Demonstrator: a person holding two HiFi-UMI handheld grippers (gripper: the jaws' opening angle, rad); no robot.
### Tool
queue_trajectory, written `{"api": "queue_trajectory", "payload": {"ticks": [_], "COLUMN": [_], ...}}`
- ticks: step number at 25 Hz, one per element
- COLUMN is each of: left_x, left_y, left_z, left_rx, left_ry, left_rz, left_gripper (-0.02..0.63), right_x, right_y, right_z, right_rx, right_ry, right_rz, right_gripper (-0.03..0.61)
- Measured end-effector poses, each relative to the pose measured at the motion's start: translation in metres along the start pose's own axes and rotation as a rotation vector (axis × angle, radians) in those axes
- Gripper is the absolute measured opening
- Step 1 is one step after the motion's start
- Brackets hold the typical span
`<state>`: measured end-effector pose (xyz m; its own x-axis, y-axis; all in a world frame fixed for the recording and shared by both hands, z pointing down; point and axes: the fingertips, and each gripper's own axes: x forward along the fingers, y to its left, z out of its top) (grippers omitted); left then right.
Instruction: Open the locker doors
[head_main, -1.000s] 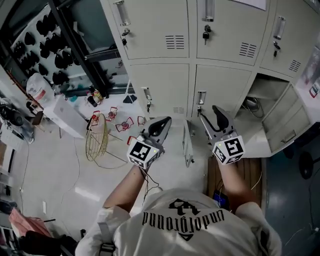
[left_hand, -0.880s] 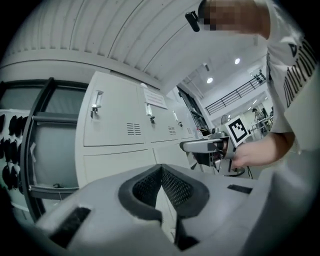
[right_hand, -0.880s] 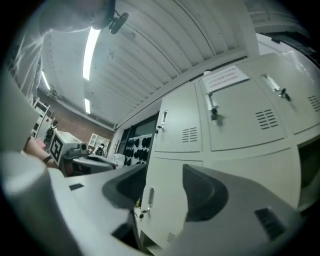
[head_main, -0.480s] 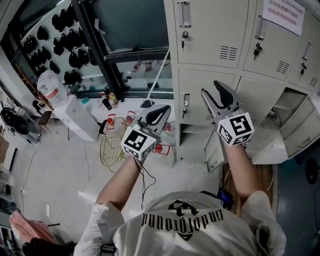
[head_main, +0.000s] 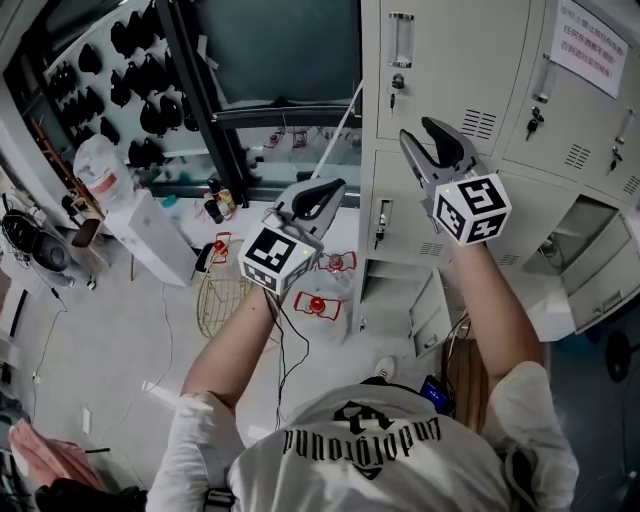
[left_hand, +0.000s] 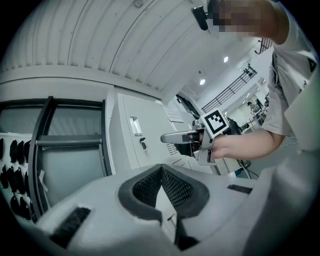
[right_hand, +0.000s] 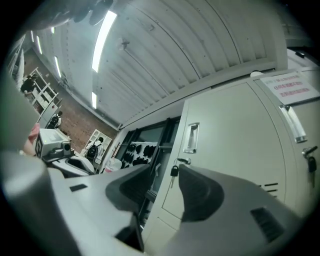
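Jaws on the right gripper (head_main: 418, 130) are apart, empty and have just been closing, pointed just below the shut upper locker door (head_main: 450, 50) and its upright handle (head_main: 400, 40), while the left gripper (head_main: 335, 187), jaws together, sits farther left.

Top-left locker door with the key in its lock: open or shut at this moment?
Shut. The door lies flush with the neighbouring door, no gap along its edges, key hanging from it.
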<state>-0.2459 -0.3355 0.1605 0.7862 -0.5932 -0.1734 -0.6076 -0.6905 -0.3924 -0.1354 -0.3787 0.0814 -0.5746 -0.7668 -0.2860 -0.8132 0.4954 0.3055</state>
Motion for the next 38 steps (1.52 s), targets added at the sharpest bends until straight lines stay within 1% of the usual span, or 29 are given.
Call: {"api": "queue_trajectory", "payload": {"ticks": [4, 7, 9, 12, 16, 19, 21, 29, 34, 38], "left_x": [0.02, 0.032, 0.04, 0.052, 0.065, 0.069, 0.07, 0.052, 0.037, 0.032], "left_y": [0.027, 0.041, 0.049, 0.058, 0.067, 0.071, 0.072, 0.069, 0.057, 0.042], "left_z": [0.007, 0.011, 0.01, 0.007, 0.001, -0.002, -0.005, 0.001, 0.012, 0.02], "left_rx": [-0.008, 0.009, -0.003, -0.02, -0.024, -0.032, -0.036, -0.036, -0.039, -0.05], "left_ry": [-0.019, -0.031, -0.047, -0.066, -0.075, -0.086, -0.086, -0.093, -0.104, -0.116], "left_rz": [0.02, 0.026, 0.03, 0.03, 0.024, 0.022, 0.019, 0.014, -0.007, -0.039], "left_gripper": [0.008, 0.008, 0.008, 0.008, 0.008, 0.008, 0.008, 0.008, 0.008, 0.008], "right_x": [0.032, 0.052, 0.062, 0.072, 0.083, 0.088, 0.088, 0.077, 0.053, 0.025], "right_y": [-0.019, -0.03, -0.035, -0.038, -0.037, -0.039, -0.044, -0.037, -0.025, -0.014], "right_z": [0.003, 0.004, 0.002, 0.004, 0.006, 0.003, 0.002, 0.008, 0.02, 0.035], "right_rx": [-0.008, -0.018, -0.017, -0.016, -0.058, -0.076, -0.082, -0.1, -0.104, -0.104], "right_ry": [-0.004, -0.008, -0.016, -0.033, -0.037, -0.032, -0.033, -0.033, -0.03, -0.03], "right_rz": [-0.01, -0.009, -0.008, -0.004, -0.015, -0.042, -0.073, -0.106, -0.119, -0.133], "right_gripper": [0.16, 0.158, 0.158, 0.152, 0.149, 0.143, 0.12, 0.11, 0.107, 0.101]}}
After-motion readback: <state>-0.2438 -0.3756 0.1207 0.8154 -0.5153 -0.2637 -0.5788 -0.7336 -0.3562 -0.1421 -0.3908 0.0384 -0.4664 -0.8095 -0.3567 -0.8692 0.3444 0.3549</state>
